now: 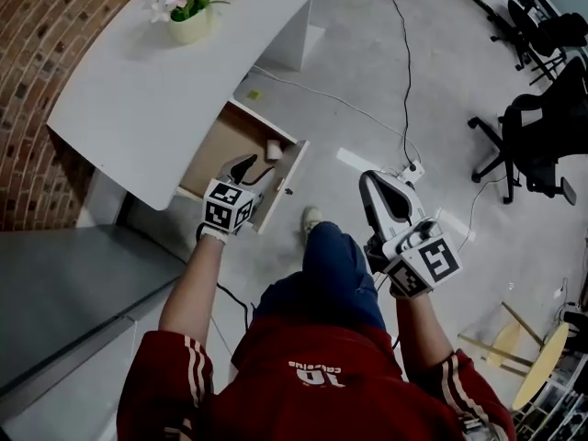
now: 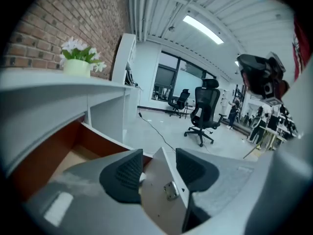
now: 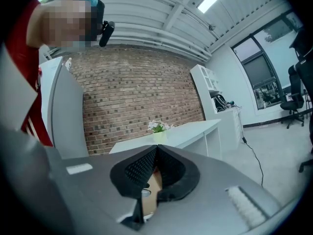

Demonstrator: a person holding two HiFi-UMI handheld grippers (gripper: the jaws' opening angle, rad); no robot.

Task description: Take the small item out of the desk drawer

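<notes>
The white desk (image 1: 138,108) has its wooden drawer (image 1: 220,141) pulled out. A small white item (image 1: 272,149) lies in the drawer's corner, just behind the drawer front (image 1: 283,184). My left gripper (image 1: 244,175) straddles that front panel (image 2: 164,190): one finger is inside the drawer and one outside, and both pads (image 2: 122,175) press on the panel near its metal fitting (image 2: 170,190). A sliver of white shows by the inner pad. My right gripper (image 1: 367,184) hangs over the floor to the right of the drawer. It (image 3: 155,153) is shut and holds nothing.
A flower pot (image 1: 191,18) stands on the desk top. A cable (image 1: 405,72) runs across the floor to a power strip (image 1: 411,171). Office chairs (image 1: 542,136) stand at the right and a wooden stool (image 1: 542,361) at the lower right. The person's foot (image 1: 310,217) is below the drawer.
</notes>
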